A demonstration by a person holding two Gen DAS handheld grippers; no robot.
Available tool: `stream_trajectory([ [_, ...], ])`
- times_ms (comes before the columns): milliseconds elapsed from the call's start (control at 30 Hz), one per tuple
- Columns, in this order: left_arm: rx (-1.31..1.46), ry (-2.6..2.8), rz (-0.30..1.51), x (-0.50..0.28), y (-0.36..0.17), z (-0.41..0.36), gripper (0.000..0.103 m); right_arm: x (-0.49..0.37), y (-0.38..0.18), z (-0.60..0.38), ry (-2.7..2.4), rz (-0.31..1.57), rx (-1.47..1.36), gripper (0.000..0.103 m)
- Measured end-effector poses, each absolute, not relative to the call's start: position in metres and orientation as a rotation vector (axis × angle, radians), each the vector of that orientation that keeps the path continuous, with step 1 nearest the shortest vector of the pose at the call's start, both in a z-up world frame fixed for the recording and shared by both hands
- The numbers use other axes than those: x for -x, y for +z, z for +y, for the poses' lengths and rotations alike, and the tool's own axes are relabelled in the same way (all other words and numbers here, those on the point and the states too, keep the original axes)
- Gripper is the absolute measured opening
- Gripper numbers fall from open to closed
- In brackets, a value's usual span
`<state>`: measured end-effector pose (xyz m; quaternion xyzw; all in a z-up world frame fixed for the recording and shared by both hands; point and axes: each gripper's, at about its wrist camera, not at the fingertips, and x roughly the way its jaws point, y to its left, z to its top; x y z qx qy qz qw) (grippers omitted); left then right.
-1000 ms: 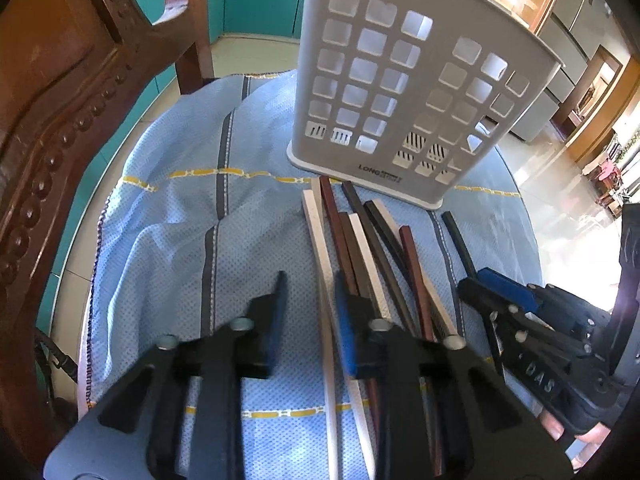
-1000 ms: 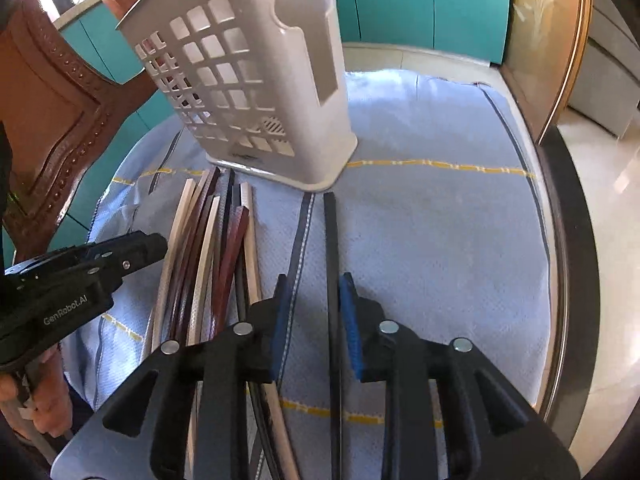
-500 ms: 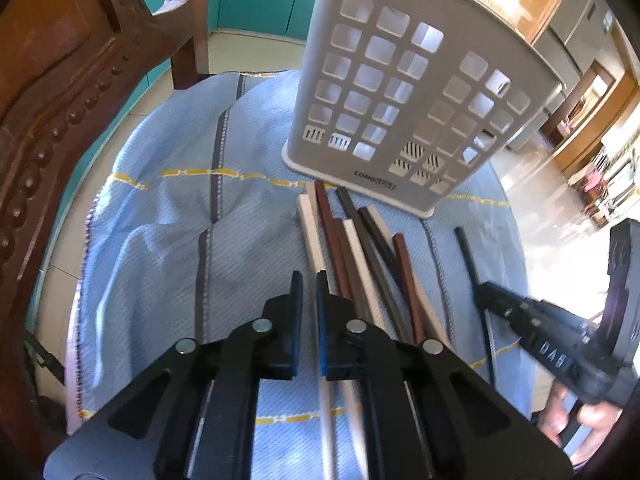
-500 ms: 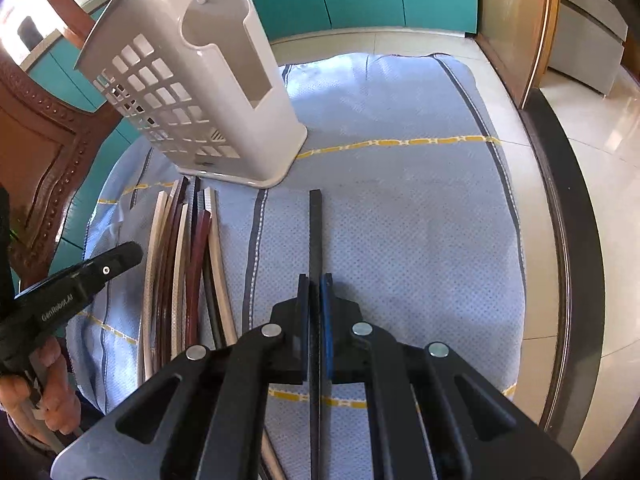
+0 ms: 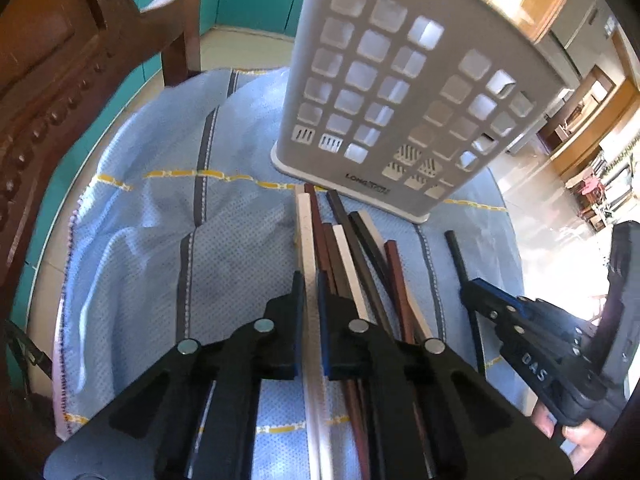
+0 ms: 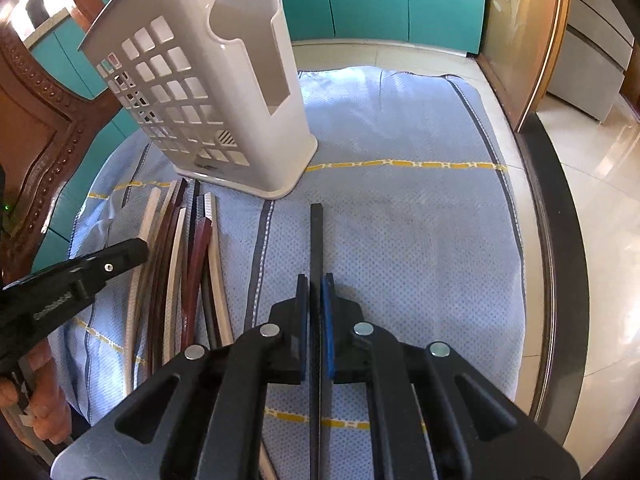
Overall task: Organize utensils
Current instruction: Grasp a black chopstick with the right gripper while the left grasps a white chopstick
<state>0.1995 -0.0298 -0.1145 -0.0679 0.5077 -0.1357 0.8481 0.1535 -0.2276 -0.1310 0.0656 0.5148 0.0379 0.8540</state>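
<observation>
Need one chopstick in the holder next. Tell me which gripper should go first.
Right. The right gripper is shut on the black chopstick, which lies alone, apart from the pile. The left gripper holds the white chopstick against its neighbours. The holder stands close ahead.

You see a matt white plastic holder (image 6: 208, 92) on dimpled blue cloth (image 6: 400, 208), glossy sticks (image 5: 348, 248), a polished carved wood chair (image 5: 60, 60)

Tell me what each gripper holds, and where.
Left gripper pinches the white chopstick mid-length. Right gripper pinches the black chopstick mid-length, apart from the pile.
</observation>
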Motion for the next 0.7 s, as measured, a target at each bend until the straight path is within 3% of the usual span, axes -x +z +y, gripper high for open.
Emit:
stream_trajectory([
  [567,0.032,-0.151,1.088,-0.194,-0.117,-0.002,0.007,-0.151,-0.132,-0.214,0.02,1.058,0.015,0.009],
  [700,0.022,-0.155,1.114,-0.194,-0.12,-0.011,0.017,-0.152,-0.132,-0.205,-0.003,1.033,0.069,0.016],
])
